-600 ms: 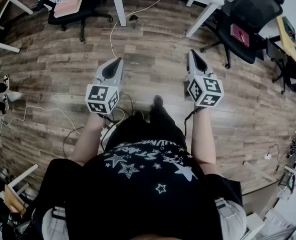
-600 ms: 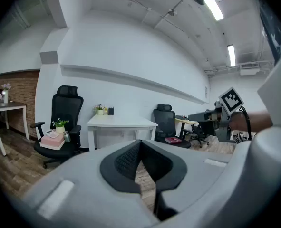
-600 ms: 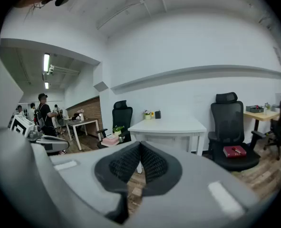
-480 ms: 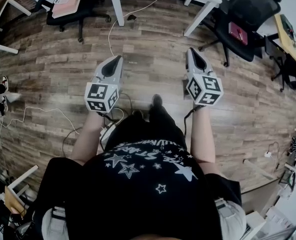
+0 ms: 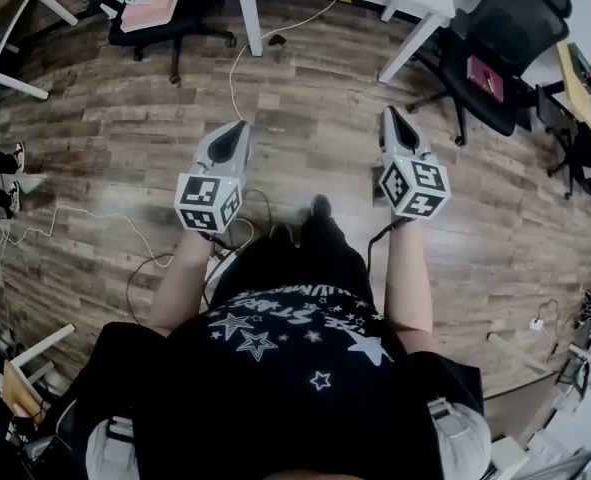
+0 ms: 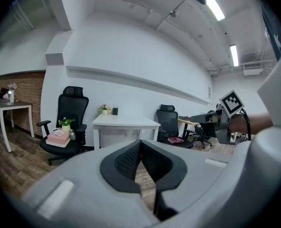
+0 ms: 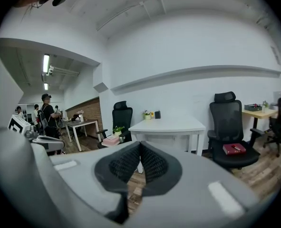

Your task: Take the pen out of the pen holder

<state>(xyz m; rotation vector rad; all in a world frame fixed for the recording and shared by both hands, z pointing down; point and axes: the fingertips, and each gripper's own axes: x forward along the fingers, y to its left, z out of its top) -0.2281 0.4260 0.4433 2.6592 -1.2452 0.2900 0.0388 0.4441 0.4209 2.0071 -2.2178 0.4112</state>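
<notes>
- Both grippers are up in front of me, well short of the white table (image 7: pixel 166 125). I judge the reach not begun.
- left gripper (image 6: pixel 140 144): pads together at the tips, nothing between them.
- right gripper (image 7: pixel 140 146): fully closed, empty.
- Task's thing: a small dark cup (image 7: pixel 157 114) at the back of the table, just beside the yellow flowers (image 7: pixel 147 113). I take it as the pen holder. It's too small here to make out a pen.
- Risk: if I arrive with the jaws closed, I shove the holder instead of pinching the pen. They need to open before the final approach.
- Risk: the holder sits just beside the flowers, so a sloppy sideways entry could knock them over.
- Risk: pulling the pen off-axis could drag or tip a light holder. The free gripper may need to steady it.
- Risk: a white cable (image 5: pixel 234 63) lies on the floor between me and the table, so it's a trip hazard.
- Chair with the pink box (image 7: pixel 122 115) stands left of the table and chair with the red book (image 7: pixel 227 113) right. An elbow could clip either.
</notes>
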